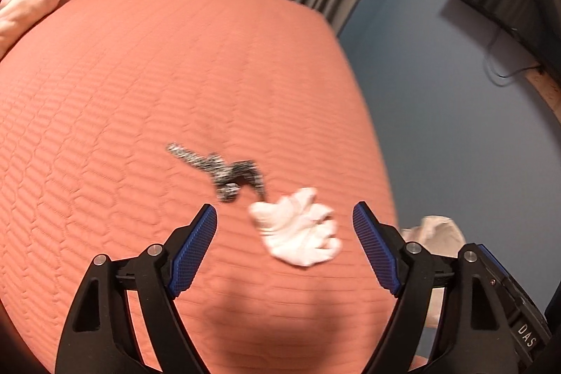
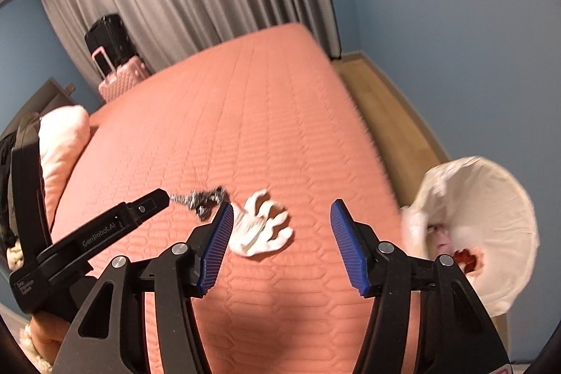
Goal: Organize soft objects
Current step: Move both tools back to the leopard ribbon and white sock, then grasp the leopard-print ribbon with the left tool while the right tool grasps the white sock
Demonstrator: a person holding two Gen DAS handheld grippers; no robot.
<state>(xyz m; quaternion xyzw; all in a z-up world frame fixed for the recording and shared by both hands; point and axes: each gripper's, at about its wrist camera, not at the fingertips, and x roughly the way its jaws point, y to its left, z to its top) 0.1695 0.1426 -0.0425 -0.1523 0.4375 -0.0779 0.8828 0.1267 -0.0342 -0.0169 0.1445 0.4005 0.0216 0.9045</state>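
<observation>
both grippers sit nearest, left gripper (image 1: 284, 216) and right gripper (image 2: 281, 212), jaws spread, nothing between them, angled down at the orange bed (image 1: 140, 93). white sock bundle (image 1: 298, 226) lies near the bed's right edge, speckled grey sock (image 1: 224, 170) just beyond it to the left. white fabric bin (image 2: 491, 216) stands off the bed at right with something red inside. step looks like the approach for a pickup; next calls for lowering onto the white bundle and closing.

Ahead of both open grippers the quilted bedspread (image 1: 175, 86) lies bare; only a white sock (image 1: 298, 226) and speckled sock (image 1: 224, 170) interrupt, a basket (image 2: 491, 226) crowding the right.
</observation>
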